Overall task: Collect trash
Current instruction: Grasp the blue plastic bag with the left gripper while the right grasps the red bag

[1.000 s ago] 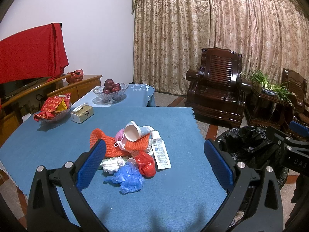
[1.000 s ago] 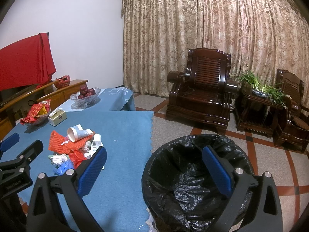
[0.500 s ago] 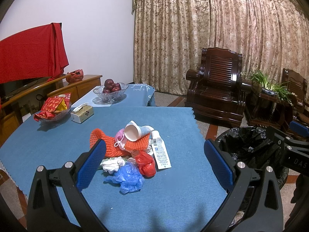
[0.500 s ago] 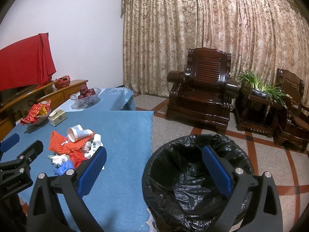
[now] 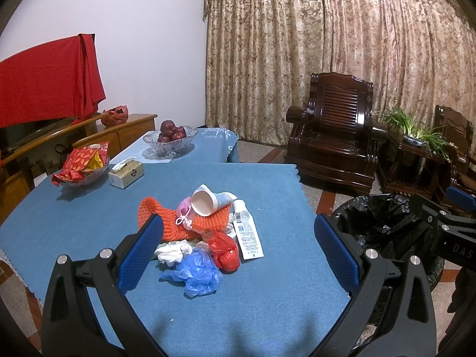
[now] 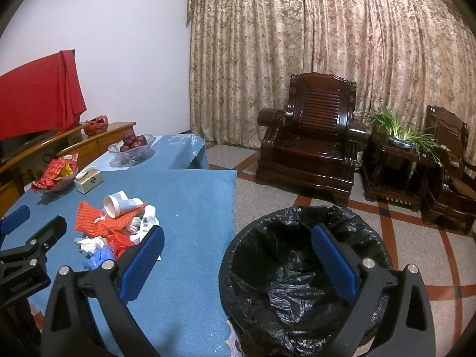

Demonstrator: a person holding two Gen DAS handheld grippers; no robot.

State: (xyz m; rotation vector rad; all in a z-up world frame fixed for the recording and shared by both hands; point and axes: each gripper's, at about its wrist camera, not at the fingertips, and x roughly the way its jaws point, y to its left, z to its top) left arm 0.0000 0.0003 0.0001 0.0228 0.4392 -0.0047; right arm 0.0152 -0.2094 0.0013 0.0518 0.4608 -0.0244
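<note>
A heap of trash lies on the blue tablecloth (image 5: 89, 208): an orange net (image 5: 154, 214), a paper cup (image 5: 208, 200), a white tube (image 5: 247, 235), a red bag (image 5: 226, 251), a blue bag (image 5: 197, 273) and white tissue (image 5: 172, 253). My left gripper (image 5: 238, 250) hovers open just in front of the heap, nothing between its blue pads. My right gripper (image 6: 238, 255) is open and empty over the near rim of the black-lined bin (image 6: 297, 267); the heap, with its orange net (image 6: 98, 221), lies to its left. The bin (image 5: 383, 223) stands right of the table.
At the table's back left are a snack dish (image 5: 83, 168) and a tissue box (image 5: 126, 174); a fruit bowl (image 5: 169, 139) sits on a second table behind. Dark wooden armchairs (image 6: 312, 136) and a plant stand (image 6: 398, 154) line the curtained wall. A sideboard (image 5: 125, 131) runs along the left.
</note>
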